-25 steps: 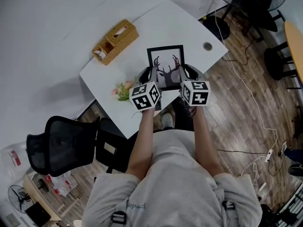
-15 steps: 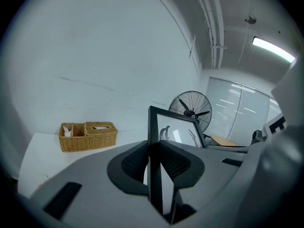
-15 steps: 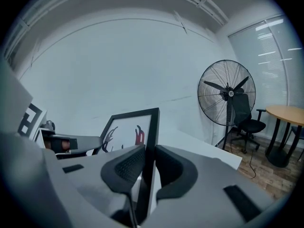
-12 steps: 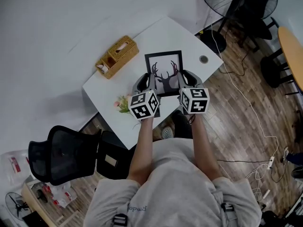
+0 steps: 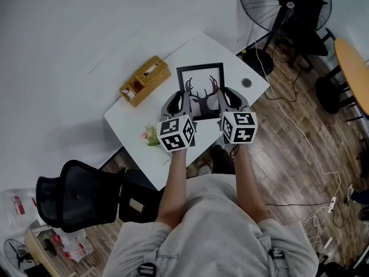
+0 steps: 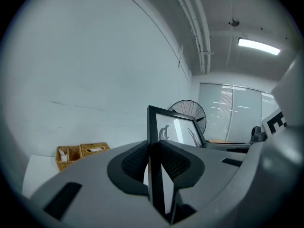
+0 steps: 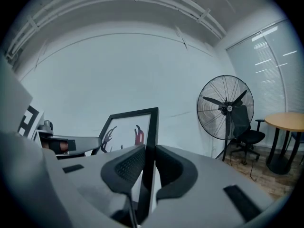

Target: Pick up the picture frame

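Both grippers hold the picture frame (image 5: 200, 90), one on each side edge. The left gripper (image 5: 174, 103) has its fingers (image 6: 133, 163) clamped on the frame's left edge. The right gripper (image 5: 229, 98) has its fingers (image 7: 173, 167) clamped on the right edge. No gap shows at the pads in either gripper view. The frame is over the white tabletop (image 5: 135, 123), deer print facing the person, and looks lifted clear of it. The contact at the bottom edge is hidden behind the grippers.

Risks:
- Each grip is only a thin pinch on a narrow black edge, so the frame could pivot or slide out if one hand rises faster than the other.
- If the hands drift apart or twist against each other, the frame could rack or pop free of one side.
- A drop from here would probably land on the tabletop near the flowers (image 5: 151, 136). The wicker tissue box (image 5: 145, 79) is well apart.

Versus one second ago:
- The frame's top edge was level with the round tabletop hole (image 5: 247, 82) and now sits clearly above it in the head view, so the frame has gone up.
- Both grippers have risen with it, keeping the same grip and the same spacing.
- The head view has shifted too, and the standing fan (image 5: 271, 7) is now fully in shot.
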Available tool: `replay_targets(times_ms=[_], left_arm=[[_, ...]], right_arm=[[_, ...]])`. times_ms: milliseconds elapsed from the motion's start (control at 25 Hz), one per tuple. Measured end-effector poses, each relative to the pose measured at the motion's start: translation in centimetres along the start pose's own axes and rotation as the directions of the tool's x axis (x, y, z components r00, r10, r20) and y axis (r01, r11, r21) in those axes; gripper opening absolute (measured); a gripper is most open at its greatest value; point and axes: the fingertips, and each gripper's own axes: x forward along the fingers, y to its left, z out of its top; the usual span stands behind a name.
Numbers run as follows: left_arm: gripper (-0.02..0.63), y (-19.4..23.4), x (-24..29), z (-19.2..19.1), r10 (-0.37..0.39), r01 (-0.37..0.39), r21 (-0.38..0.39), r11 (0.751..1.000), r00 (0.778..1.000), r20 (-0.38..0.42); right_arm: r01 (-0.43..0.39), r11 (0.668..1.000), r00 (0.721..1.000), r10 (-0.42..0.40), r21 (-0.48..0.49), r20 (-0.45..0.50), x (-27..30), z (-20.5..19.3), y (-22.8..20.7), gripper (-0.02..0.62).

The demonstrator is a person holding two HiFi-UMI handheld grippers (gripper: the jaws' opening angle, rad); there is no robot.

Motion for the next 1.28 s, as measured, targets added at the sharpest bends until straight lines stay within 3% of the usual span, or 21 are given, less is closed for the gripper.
replay_targets(times_ms=[280, 480, 1280], left_arm=[[0.088, -0.4, -0.6, 2.0, -0.022, 0.021, 0.044, 0.999, 0.999, 0.023], [0.087, 0.0, -0.5, 1.0, -0.01, 0.011, 0.089, 0.996, 1.0, -0.014], [0.087, -0.9, -0.8, -0.6, -0.022, 0.025, 0.084, 0.996, 0.999, -0.032]], right_arm=[[0.009, 0.998, 0.998, -0.005, -0.061, 0.058, -0.8, 2.4, 0.8, 0.074], [0.01, 0.998, 0.999, -0.008, -0.055, 0.037, -0.5, 1.1, 0.8, 0.074], [-0.002, 1.0, 1.0, 0.002, -0.014, 0.001, -1.3, -1.0, -0.1, 0.075]])
